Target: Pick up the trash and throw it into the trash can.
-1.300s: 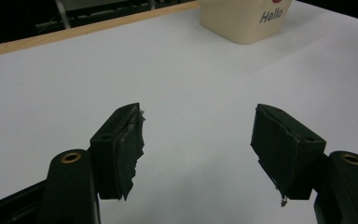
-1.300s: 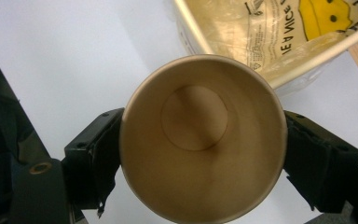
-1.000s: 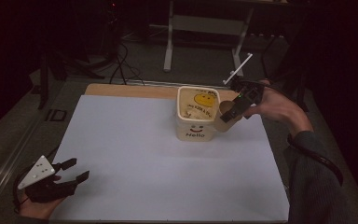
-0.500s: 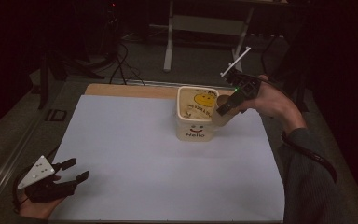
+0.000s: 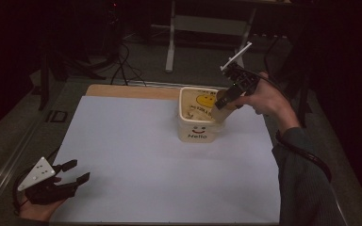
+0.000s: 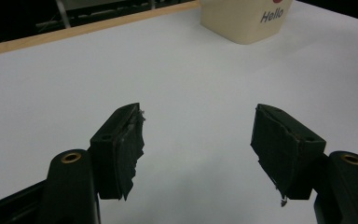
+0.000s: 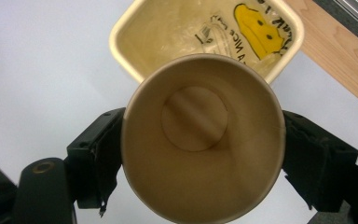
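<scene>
Right gripper (image 5: 221, 107), held up at about one o'clock on the table, has its jaws clamped on a brown paper cup (image 5: 220, 108), one pad pressed to each side of the cup wall. Seen from the right gripper view, the cup (image 7: 200, 140) shows its open mouth and bare round bottom, and it hangs above the near rim of a cream square tub (image 7: 135, 56). A yellow smiley face and dark lettering mark the tub's inner wall at two o'clock in that view. From the high view the cup is tilted over the right edge of the tub (image 5: 199, 129), which stands on the white table cover (image 5: 136, 141) toward twelve o'clock and carries a smile and the word "Hello" on its front. The person's right hand (image 5: 264, 99) grips the tool, with a dark sleeve (image 5: 301, 174) running down to five o'clock.

At seven o'clock, well apart from the tub, the left gripper (image 5: 73, 172) rests low at the table's near corner with its jaws spread wide and nothing between them; the left gripper view shows the gripper (image 6: 198, 140) over bare white surface, the tub (image 6: 247, 21) far off at one o'clock. A wooden table edge (image 5: 132, 91) borders the cover at the far side.
</scene>
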Action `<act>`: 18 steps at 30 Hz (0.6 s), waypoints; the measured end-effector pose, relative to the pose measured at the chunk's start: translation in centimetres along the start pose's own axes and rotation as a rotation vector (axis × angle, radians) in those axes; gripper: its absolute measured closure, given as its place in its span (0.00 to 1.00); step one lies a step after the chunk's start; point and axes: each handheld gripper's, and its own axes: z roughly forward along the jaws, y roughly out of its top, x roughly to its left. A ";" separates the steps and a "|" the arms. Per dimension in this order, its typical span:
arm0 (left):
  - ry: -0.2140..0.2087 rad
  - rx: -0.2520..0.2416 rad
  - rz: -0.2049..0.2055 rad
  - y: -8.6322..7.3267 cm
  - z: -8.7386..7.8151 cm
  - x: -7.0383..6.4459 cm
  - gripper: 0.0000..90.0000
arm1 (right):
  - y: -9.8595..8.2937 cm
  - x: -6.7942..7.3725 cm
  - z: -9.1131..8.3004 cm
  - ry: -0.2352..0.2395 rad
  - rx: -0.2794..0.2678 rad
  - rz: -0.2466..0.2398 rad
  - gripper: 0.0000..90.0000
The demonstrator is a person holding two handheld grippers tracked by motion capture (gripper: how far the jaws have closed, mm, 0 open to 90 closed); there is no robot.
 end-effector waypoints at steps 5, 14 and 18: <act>0.001 -0.001 -0.001 0.0 0.0 0.0 0.38 | 0.5 0.2 0.4 -0.011 0.001 0.027 0.22; 0.007 -0.001 -0.003 0.0 0.0 0.0 0.38 | 1.5 0.5 0.7 -0.043 -0.012 0.081 0.22; 0.007 -0.002 -0.002 0.0 -0.1 0.0 0.38 | 1.9 0.5 0.8 -0.068 -0.020 0.113 0.22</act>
